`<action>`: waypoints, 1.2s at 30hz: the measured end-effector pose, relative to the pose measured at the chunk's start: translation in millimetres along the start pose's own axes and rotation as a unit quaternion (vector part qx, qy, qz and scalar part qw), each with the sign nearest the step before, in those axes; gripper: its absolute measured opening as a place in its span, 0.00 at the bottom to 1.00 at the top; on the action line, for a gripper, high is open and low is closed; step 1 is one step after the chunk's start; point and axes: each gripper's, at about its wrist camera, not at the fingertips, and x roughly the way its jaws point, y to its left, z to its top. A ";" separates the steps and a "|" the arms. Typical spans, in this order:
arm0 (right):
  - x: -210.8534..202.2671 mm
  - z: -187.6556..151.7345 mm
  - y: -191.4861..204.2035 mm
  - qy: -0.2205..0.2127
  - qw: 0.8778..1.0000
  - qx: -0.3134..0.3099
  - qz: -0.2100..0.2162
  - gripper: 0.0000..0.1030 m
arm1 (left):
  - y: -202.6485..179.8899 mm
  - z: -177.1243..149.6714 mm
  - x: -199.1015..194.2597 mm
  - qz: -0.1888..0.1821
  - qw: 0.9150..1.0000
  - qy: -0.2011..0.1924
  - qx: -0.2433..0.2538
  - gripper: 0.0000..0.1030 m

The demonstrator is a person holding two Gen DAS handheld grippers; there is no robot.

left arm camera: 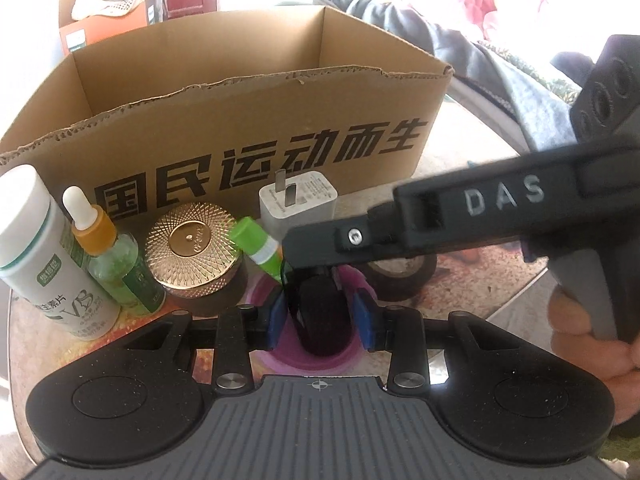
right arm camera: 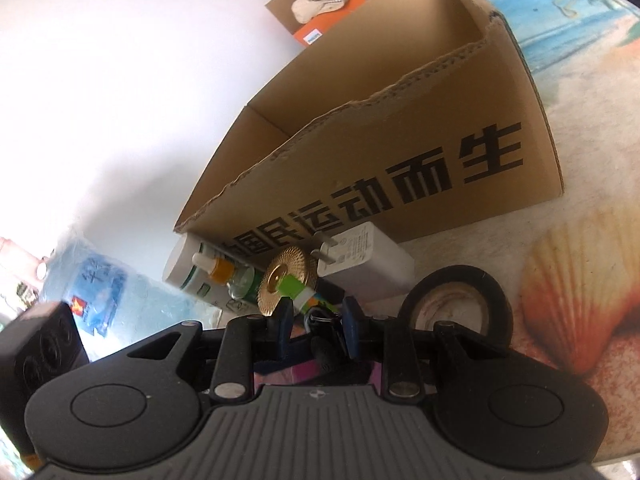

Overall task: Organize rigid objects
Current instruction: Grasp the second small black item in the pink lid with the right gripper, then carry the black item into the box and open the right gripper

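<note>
Blue pads of the left gripper (left arm camera: 320, 314) sit narrow on either side of a dark knobbly object (left arm camera: 320, 320) standing in a purple cup (left arm camera: 308, 360); whether they press it cannot be told, as a slim gap shows on the right side. From the right, the right gripper (left arm camera: 292, 268) reaches in over the same cup, its fingers close together around the object's top end, where a small metal ring (right arm camera: 320, 316) shows in its own view; a firm grip is likely but not certain. Just beyond stand a green tube (left arm camera: 256, 246), a gold-lidded jar (left arm camera: 192, 246), a dropper bottle (left arm camera: 116, 268), a white bottle (left arm camera: 40, 248), a white charger (left arm camera: 300, 204) and a roll of black tape (left arm camera: 400, 276), all on the table (right arm camera: 580, 260). Behind them the cardboard box (left arm camera: 240, 120) appears empty as far as its inside shows, so the sorting seems barely begun, with every item left to pack.
</note>
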 end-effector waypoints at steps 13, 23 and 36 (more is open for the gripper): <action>5.1 -3.7 -2.7 0.000 1.000 0.017 0.004 0.24 | -2.2 -2.1 -2.0 0.008 1.000 -0.017 0.000 0.28; -5.8 -5.8 19.4 -0.022 1.000 -0.011 0.001 0.23 | -1.1 -1.6 -24.5 0.008 0.999 -0.042 0.000 0.28; -35.0 26.4 76.2 -0.072 0.993 -0.087 0.036 0.22 | -0.6 30.5 -76.8 0.027 0.992 -0.122 0.011 0.29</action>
